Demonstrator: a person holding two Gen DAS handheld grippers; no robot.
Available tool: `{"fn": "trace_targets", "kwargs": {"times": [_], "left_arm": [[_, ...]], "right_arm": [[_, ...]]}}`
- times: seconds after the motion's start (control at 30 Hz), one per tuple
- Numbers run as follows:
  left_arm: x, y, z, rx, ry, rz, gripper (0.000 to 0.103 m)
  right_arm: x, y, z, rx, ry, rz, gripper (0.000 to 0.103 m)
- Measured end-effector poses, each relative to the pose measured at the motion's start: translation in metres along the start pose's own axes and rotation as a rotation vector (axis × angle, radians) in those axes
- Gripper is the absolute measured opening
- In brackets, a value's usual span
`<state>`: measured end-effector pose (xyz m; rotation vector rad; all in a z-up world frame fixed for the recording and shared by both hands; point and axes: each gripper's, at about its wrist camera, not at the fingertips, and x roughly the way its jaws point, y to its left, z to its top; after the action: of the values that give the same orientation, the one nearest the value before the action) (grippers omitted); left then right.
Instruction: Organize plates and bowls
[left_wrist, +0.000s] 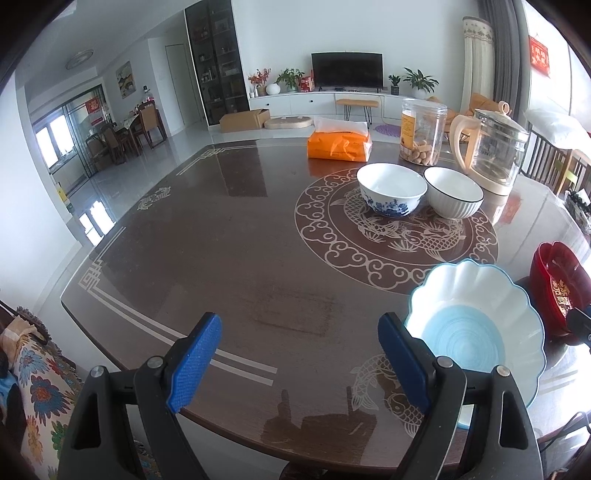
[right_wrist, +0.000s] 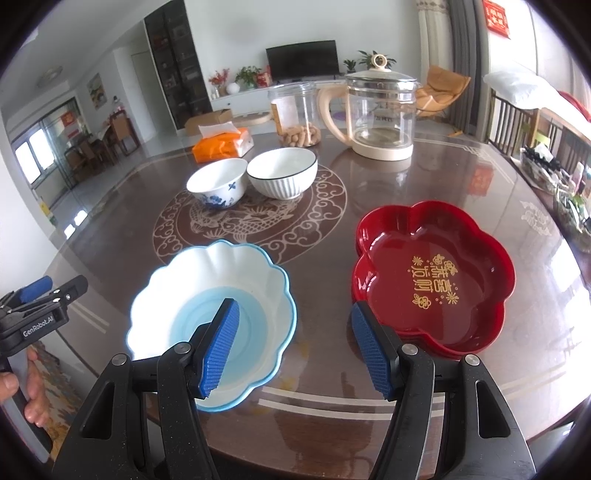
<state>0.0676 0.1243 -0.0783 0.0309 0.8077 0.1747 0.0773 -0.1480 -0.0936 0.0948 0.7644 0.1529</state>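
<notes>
4 dishes on the dark round table (right_wrist: 317, 258), none stacked or gripped yet. Scalloped blue-white plate (right_wrist: 212, 321) sits at the near edge, red flower-shaped plate (right_wrist: 432, 273) beside it toward the right edge, a bare strip of table between them. Blue floral bowl (right_wrist: 218, 182) and black-rimmed ribbed bowl (right_wrist: 282, 177) sit side by side, near touching, on the centre medallion. Kettle (right_wrist: 380, 114), snack jar (right_wrist: 295, 114) and tissue pack (right_wrist: 223, 144) line the far edge, off-task.

Likely step: pick 1 plate to nest with the other. To do it well: take the scalloped plate by its rim at a flat lobe, 1 finger inside and 1 outside, clamp firmly since the glaze looks slick, lift clear before crossing to the red plate, set down centred. Risk: rim slip, or plate skidding on the glossy top.

Right gripper (right_wrist: 295, 347) hovers over the near edge, angled down, jaws apart and empty, aimed at the gap between both plates. Left gripper (left_wrist: 299, 363) hovers over bare table left of the scalloped plate (left_wrist: 476, 332), angled down, jaws wide apart, nothing held. A hand (right_wrist: 26, 387) grips its handle.
</notes>
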Motion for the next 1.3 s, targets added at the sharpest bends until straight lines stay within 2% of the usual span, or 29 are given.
{"fn": "trace_targets", "kwargs": {"times": [0.37,0.47,0.63,0.73,0.83,1.07,1.2,1.3], "left_arm": [[0.001,0.001,-0.001,-0.002,0.005,0.000,0.086],[0.005,0.004,-0.001,-0.021,0.033,-0.042,0.086],[0.029,0.020,-0.001,-0.099,0.128,-0.153,0.086],[0.044,0.029,-0.002,-0.123,0.167,-0.179,0.086],[0.052,0.034,-0.002,-0.123,0.181,-0.179,0.086],[0.055,0.034,0.001,-0.069,0.156,-0.132,0.086],[0.070,0.034,0.015,-0.065,0.179,-0.171,0.086],[0.085,0.036,0.046,-0.074,0.174,-0.225,0.086]], "right_arm": [[0.004,0.003,-0.003,-0.006,0.014,0.001,0.067],[0.004,0.003,-0.003,-0.006,0.016,0.002,0.067],[0.006,0.006,-0.001,-0.021,0.016,-0.003,0.067],[0.009,0.010,0.005,-0.028,0.027,0.007,0.067],[0.014,0.017,0.013,-0.043,0.039,0.020,0.067],[0.025,0.039,0.026,-0.077,0.050,0.054,0.067],[0.034,0.050,0.037,-0.091,0.063,0.076,0.067],[0.044,0.053,0.059,-0.062,0.073,0.120,0.067]]}}
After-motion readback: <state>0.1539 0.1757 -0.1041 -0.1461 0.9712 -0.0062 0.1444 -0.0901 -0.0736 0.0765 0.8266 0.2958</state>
